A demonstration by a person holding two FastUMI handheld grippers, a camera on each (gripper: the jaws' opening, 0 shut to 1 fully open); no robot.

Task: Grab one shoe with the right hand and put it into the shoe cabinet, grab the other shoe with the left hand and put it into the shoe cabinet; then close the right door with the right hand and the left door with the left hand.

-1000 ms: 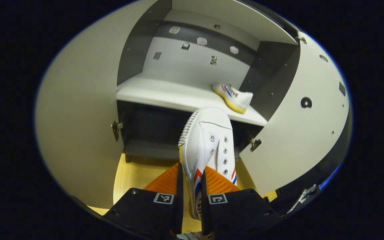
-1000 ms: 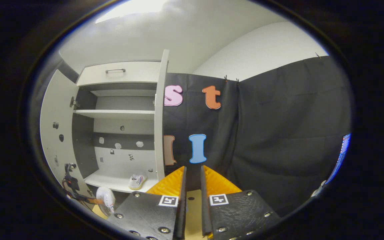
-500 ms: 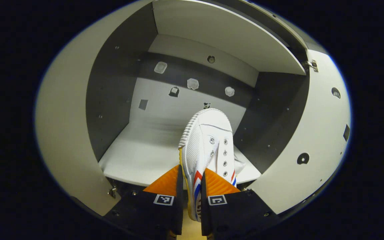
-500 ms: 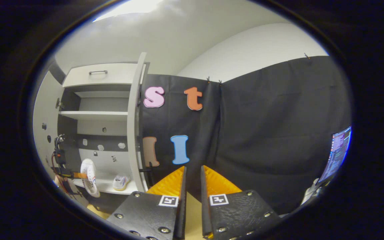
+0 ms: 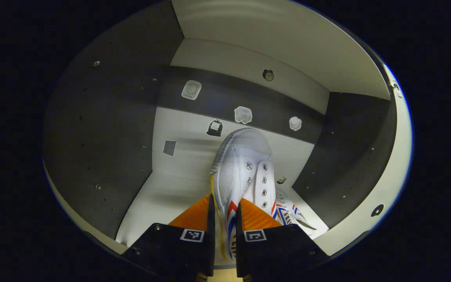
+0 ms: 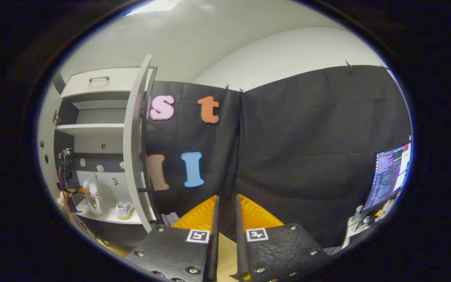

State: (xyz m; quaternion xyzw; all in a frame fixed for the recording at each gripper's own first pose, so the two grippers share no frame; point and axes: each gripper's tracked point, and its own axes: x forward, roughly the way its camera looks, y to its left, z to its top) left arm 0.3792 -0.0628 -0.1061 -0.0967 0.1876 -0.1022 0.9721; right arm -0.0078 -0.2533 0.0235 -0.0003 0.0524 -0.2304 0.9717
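Note:
My left gripper is shut on a white canvas shoe with red and blue stripes, toe pointing at the cabinet's back wall. The shoe hangs tilted on its side over the white shelf, inside the compartment. A second matching shoe lies on the shelf at the lower right, close beside the held one. In the right gripper view both shoes appear small at far left: the held shoe and the resting shoe. My right gripper is shut on nothing and faces the black cloth wall.
The cabinet's right door stands open, seen edge-on. Above are another shelf and a drawer with a handle. Dark side walls flank the compartment. A lit monitor stands at far right.
My left gripper has carried the shoe forward and up, from in front of the cabinet to inside the compartment over the shelf. The right gripper's view has swung right, away from the cabinet.

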